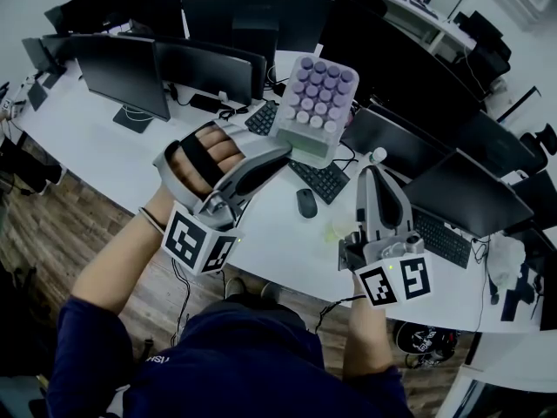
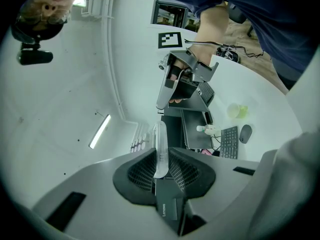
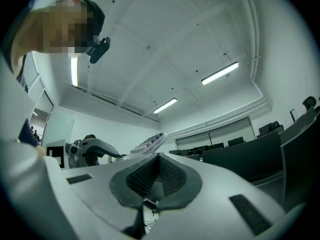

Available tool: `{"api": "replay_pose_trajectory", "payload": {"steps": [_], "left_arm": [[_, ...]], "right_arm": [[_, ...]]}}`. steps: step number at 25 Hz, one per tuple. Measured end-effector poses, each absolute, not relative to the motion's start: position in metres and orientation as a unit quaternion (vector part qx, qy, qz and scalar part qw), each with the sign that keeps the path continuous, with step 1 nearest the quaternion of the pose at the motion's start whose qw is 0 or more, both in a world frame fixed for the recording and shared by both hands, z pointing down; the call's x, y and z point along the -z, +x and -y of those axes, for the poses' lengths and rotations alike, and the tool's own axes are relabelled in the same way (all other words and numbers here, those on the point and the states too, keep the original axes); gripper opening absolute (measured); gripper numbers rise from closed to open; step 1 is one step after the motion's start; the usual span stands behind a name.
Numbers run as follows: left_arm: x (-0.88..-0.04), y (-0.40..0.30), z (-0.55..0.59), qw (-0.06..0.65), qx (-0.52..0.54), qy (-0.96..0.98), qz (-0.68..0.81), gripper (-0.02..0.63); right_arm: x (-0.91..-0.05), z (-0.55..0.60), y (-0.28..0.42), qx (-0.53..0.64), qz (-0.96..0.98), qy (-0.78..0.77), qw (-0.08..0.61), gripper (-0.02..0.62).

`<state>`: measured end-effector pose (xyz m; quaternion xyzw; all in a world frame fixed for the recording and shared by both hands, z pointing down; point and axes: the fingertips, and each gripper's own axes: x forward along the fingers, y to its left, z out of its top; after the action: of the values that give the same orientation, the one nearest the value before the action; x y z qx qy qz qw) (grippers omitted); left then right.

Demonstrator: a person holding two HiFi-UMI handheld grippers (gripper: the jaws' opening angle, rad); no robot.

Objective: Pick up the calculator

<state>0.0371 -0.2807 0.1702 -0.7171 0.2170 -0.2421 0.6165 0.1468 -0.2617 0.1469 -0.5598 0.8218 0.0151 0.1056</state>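
Note:
The calculator (image 1: 318, 107), pale with rows of round purple keys, is held up in the air above the desk, keys facing me. My left gripper (image 1: 285, 149) is shut on its near edge. In the left gripper view the calculator (image 2: 160, 151) shows edge-on, pinched between the dark pads. In the head view, my right gripper (image 1: 376, 165) stands to the right of it and apart from it, pointing away from me. Its jaws are together with nothing between them. From the right gripper view the calculator (image 3: 150, 143) and the left gripper (image 3: 92, 151) show to the left.
Below lies a long white desk (image 1: 96, 138) with a row of dark monitors (image 1: 122, 77), several black keyboards (image 1: 322, 179), a black mouse (image 1: 306, 202) and a small yellow-green object (image 1: 341, 229). Wooden floor (image 1: 52, 233) lies at the left.

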Motion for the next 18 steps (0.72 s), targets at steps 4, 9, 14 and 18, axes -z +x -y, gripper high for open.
{"api": "replay_pose_trajectory", "payload": {"steps": [4,9,14,18], "left_arm": [[-0.1713,0.0363,0.2843,0.617,0.243,-0.717,-0.216,0.091],[-0.1749,0.0367,0.2869,0.616,0.245,-0.717,-0.214,0.091],[-0.1770,0.0372,0.2892,0.616,0.245,-0.718,-0.213,0.091],[-0.1793,0.0379,0.2904,0.615,0.246,-0.719,-0.213,0.091]], "right_arm": [[-0.1480,0.2654,0.1457,-0.013,-0.822,-0.560,0.105,0.003],[-0.1507,0.2682,0.1473,-0.009,-0.820,-0.562,0.104,0.003],[-0.1519,0.2706,0.1491,-0.009,-0.820,-0.564,0.102,0.003],[-0.1539,0.2725,0.1488,-0.008,-0.821,-0.562,0.100,0.003]]}}
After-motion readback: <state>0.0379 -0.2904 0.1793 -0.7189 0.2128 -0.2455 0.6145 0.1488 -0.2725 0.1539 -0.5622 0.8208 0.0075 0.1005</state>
